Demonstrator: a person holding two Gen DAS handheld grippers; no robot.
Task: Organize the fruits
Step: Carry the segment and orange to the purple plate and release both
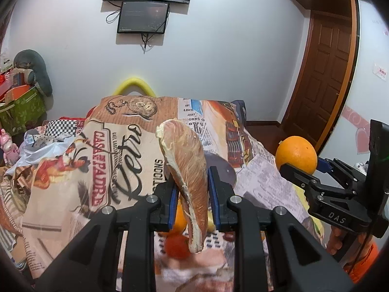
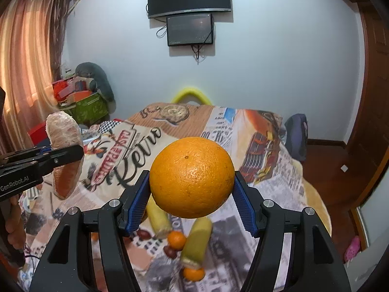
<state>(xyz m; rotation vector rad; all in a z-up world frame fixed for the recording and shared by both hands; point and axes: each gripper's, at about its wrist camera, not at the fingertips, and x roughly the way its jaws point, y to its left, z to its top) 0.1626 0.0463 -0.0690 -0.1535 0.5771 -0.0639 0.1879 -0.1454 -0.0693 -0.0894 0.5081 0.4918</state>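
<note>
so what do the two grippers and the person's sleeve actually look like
Both grippers are black, angular frames with silver round bolts and ribbed blue pads inside the fingers. The right gripper carries white "DAS" lettering and a flat black panel at its rear; the left gripper reads "GenRobot.AI". An orange sleeve shows at the right hand.

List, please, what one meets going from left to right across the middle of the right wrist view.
Curtain → left gripper holding the wrapped pomelo wedge → large orange between the right gripper's blue pads → dark bag beside the table → wooden door.
</note>
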